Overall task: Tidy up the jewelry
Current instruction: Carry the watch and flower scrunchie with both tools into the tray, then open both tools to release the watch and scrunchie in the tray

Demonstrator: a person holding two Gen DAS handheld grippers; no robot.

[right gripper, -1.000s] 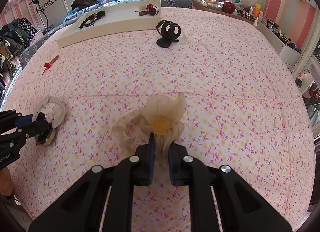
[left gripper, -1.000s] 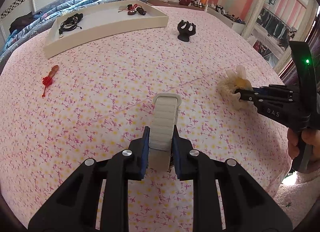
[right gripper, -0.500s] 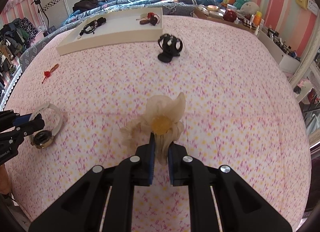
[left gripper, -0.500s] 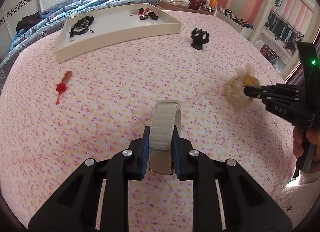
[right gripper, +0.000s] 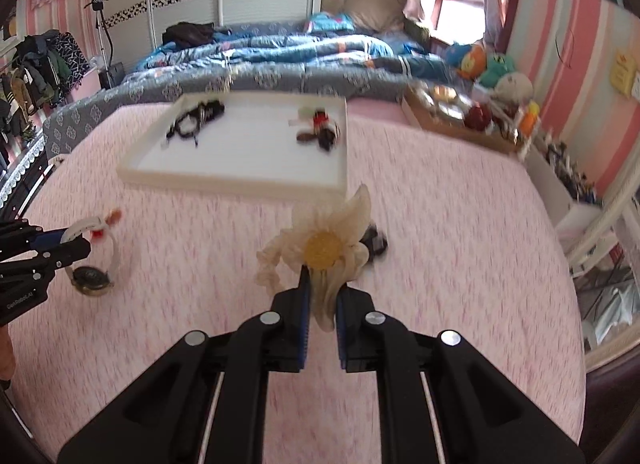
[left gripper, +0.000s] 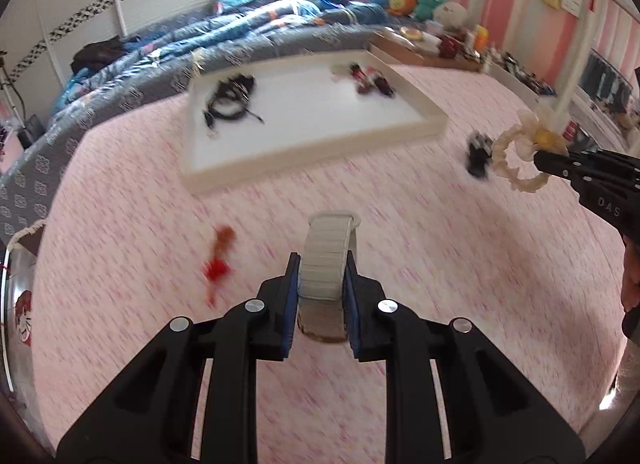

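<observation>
Left gripper (left gripper: 322,284) clamped on white-strapped watch (left gripper: 325,260), strap loop sticking out ahead, round watch face hung below fingers in right wrist view. Right gripper (right gripper: 322,302) pinched shut on cream flower scrunchie (right gripper: 324,242) with yellow centre, held up off pink floral bedspread (left gripper: 440,264). White tray (left gripper: 320,151) seen far side of bed, black cords (left gripper: 230,101) in its left part, red-and-dark pieces (left gripper: 368,77) in right part. Red tassel charm (left gripper: 218,260) left lying on bedspread near watch, pretty blurred. Black claw clip (left gripper: 478,155) spotted just behind scrunchie.
</observation>
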